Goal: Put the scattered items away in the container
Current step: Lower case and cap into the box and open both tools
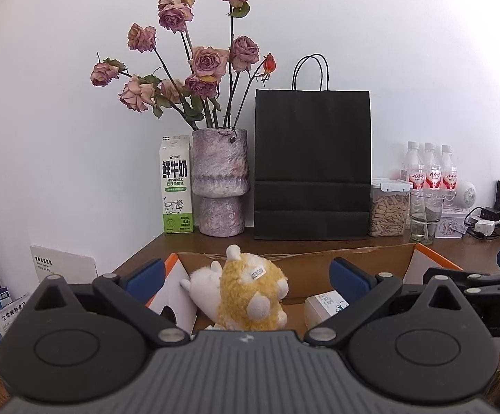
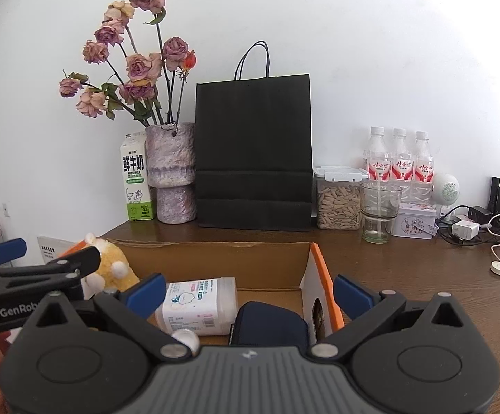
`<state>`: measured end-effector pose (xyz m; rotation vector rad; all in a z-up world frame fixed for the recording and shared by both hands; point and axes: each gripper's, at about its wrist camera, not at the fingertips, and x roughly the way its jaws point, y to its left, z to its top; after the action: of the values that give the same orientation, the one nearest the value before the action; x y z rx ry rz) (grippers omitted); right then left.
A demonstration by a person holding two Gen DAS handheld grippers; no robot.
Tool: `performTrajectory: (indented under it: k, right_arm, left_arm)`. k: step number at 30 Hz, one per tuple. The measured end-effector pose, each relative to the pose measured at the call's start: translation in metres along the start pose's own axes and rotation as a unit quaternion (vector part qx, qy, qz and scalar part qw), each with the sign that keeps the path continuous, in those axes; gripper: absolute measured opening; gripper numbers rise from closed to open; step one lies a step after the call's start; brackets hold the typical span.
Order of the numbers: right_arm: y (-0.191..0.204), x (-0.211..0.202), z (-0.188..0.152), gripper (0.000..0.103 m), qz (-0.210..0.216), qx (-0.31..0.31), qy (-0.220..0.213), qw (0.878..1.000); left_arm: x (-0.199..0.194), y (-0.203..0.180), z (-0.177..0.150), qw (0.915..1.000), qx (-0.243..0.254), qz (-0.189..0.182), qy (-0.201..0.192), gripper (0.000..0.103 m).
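Just ahead of the left gripper (image 1: 246,276), between its wide-open, empty jaws, the plush toy (image 1: 250,293) lies in the cardboard box (image 1: 319,262). The right gripper (image 2: 250,291), equally wide and empty, hovers over the wipes pack (image 2: 198,305) and dark pouch (image 2: 270,324).

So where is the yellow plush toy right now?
The yellow plush toy lies inside the cardboard box, at its left end in both wrist views, left of the white wipes pack.
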<state>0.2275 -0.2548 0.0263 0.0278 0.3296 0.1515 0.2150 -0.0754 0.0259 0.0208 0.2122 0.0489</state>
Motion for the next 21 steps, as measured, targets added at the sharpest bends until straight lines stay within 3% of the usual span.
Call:
performTrajectory:
  k: [21]
  right_arm:
    - [0.002, -0.0054, -0.0012, 0.103, -0.001, -0.006, -0.006, 1.0]
  left_arm:
    - [-0.0003, 0.0033, -0.0027, 1.0, -0.006, 0.001, 0.005, 0.103]
